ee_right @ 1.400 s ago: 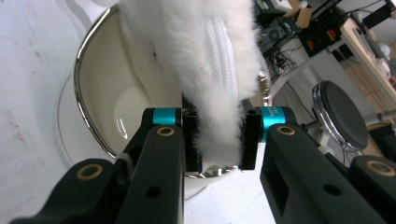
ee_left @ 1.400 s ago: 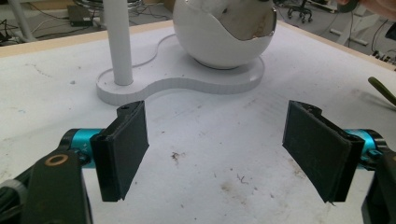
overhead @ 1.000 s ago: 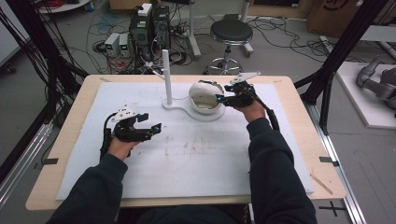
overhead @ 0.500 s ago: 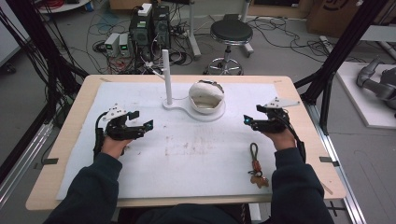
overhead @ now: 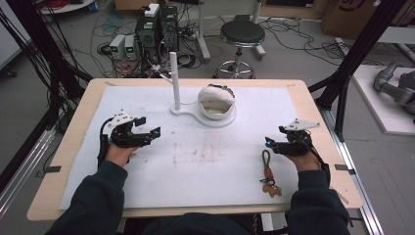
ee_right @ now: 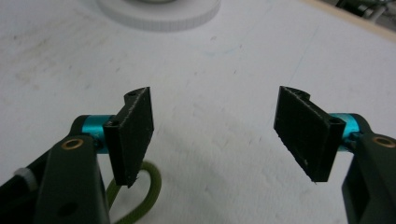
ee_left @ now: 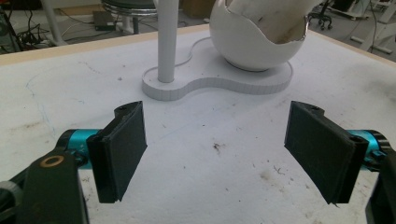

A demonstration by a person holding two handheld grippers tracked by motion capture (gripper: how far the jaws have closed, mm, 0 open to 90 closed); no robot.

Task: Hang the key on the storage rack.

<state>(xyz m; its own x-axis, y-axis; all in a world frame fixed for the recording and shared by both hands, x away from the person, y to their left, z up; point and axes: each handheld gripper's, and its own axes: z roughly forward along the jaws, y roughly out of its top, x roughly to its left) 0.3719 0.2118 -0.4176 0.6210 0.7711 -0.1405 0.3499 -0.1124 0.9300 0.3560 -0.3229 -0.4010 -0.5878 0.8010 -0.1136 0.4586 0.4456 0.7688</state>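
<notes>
The right hand-held gripper hovers with its jaws spread wide and empty, just beside the green loop of a keychain lying on the worktop. The left hand-held gripper is likewise open and empty, facing the white stand and its cracked-egg bowl.

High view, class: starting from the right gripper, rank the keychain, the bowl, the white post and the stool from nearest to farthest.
From the right gripper:
1. Keychain, on the mat just beside and below it.
2. Bowl, mid-table on the white stand.
3. White post, left of the bowl on the same stand.
4. Stool, on the floor beyond the table's far edge.
</notes>
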